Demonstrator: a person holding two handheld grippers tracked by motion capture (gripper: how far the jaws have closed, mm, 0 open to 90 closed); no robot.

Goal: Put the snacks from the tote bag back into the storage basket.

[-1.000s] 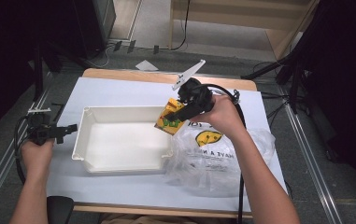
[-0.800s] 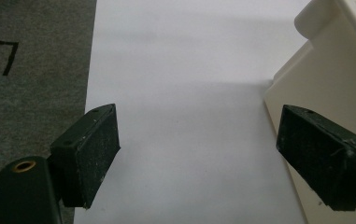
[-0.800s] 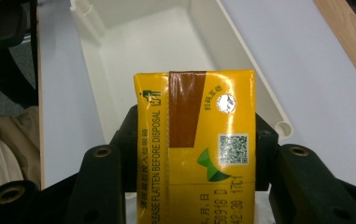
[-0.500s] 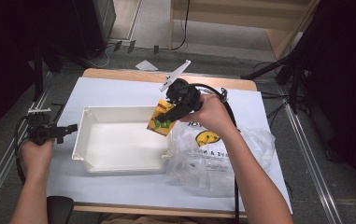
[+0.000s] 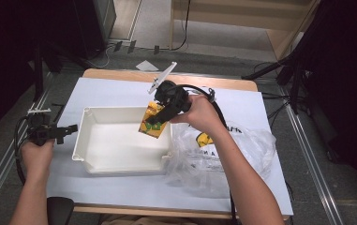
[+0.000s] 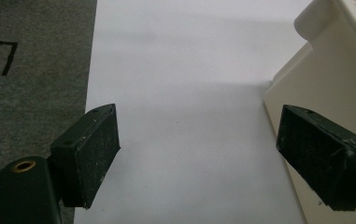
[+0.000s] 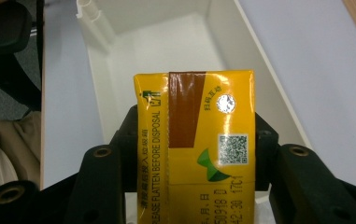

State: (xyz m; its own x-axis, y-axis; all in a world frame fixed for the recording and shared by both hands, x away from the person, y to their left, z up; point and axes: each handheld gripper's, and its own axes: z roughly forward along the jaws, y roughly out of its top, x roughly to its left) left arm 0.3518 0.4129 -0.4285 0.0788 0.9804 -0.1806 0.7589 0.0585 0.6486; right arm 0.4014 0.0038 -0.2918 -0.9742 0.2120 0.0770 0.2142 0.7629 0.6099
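A yellow drink carton (image 5: 151, 120) (image 7: 195, 140) with a brown stripe and a QR code hangs above the right part of the white tray (image 5: 92, 161) (image 7: 108, 88). My right gripper (image 5: 157, 119) (image 7: 195, 149) is shut on the carton, one jaw on each side. At the table's left edge my left gripper (image 5: 70, 128) (image 6: 199, 158) stands open over the white sheet with nothing between its jaws. Its right jaw is close to the tray's outer wall (image 6: 325, 79).
A crumpled clear plastic bag (image 5: 223, 154) with yellow print lies on the table right of the tray, under my right forearm. A white sheet (image 5: 120, 93) covers the wooden table. Grey floor (image 6: 26, 70) lies beyond the left edge.
My right gripper has carried the carton leftward, from the tray's right rim to over its inside. The left gripper has stayed still.
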